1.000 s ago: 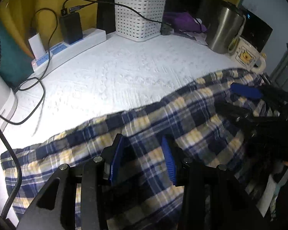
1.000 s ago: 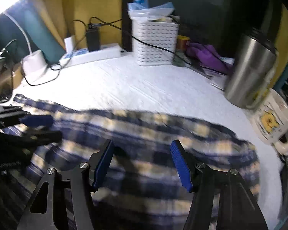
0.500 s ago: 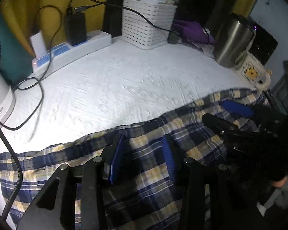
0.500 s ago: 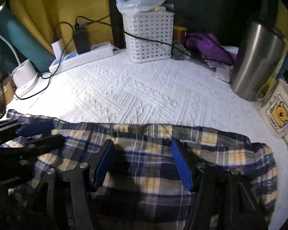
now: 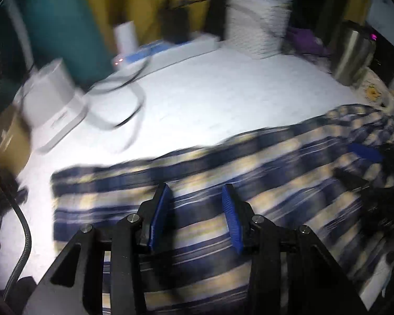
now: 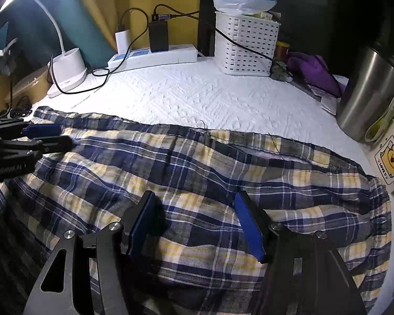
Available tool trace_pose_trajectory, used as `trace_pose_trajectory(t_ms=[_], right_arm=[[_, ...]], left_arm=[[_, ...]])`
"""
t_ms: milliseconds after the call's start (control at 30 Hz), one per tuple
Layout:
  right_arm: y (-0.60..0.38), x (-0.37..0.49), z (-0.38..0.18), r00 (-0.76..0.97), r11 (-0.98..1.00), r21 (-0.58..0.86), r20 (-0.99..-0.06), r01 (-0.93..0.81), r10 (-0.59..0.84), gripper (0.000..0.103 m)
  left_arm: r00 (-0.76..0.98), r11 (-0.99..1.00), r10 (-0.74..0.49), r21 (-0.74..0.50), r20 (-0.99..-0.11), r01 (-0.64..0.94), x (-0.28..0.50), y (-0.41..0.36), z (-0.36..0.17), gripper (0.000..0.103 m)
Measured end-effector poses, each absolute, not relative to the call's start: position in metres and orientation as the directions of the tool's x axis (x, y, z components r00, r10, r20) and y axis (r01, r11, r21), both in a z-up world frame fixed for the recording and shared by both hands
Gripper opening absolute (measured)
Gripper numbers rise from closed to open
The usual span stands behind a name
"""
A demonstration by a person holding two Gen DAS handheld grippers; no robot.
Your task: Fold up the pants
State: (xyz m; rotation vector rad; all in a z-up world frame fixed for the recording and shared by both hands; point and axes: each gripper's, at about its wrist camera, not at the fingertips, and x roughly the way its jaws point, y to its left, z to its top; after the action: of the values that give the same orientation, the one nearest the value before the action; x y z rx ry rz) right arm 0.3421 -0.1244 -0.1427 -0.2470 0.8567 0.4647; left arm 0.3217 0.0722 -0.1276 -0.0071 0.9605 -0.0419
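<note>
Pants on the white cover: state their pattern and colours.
The pants are plaid: navy blue, pale yellow and white checks. The right wrist view shows it best.

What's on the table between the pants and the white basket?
Nothing: in the right wrist view only bare white table cover lies between the pants and the basket.

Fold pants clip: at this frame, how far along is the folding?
Early. Done: the plaid pants lie spread lengthwise across the white table cover, apparently laid double. In hand: nothing; the left gripper and right gripper are both open above the cloth. Left: every cross fold, since the pants remain at full length.
</note>
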Motion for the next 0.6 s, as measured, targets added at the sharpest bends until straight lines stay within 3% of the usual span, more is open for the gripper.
trace_pose_trajectory(t_ms=[333,600], right_arm=[[-0.151,0.327,-0.143,0.583,0.896,-0.061,-0.778,-0.439,0.233,0.064],[-0.169,0.308,-0.138,0.597,0.915,-0.063,-0.775,-0.399,0.207,0.065]], left_arm=[[0.577,0.990,0.124,0.065,-0.807,-0.122,0.313,0.127,-0.127,0.043],[0.635,0.996,0.053,-0.002,-0.771,-0.085,0.269,0.105,-0.105,0.043]])
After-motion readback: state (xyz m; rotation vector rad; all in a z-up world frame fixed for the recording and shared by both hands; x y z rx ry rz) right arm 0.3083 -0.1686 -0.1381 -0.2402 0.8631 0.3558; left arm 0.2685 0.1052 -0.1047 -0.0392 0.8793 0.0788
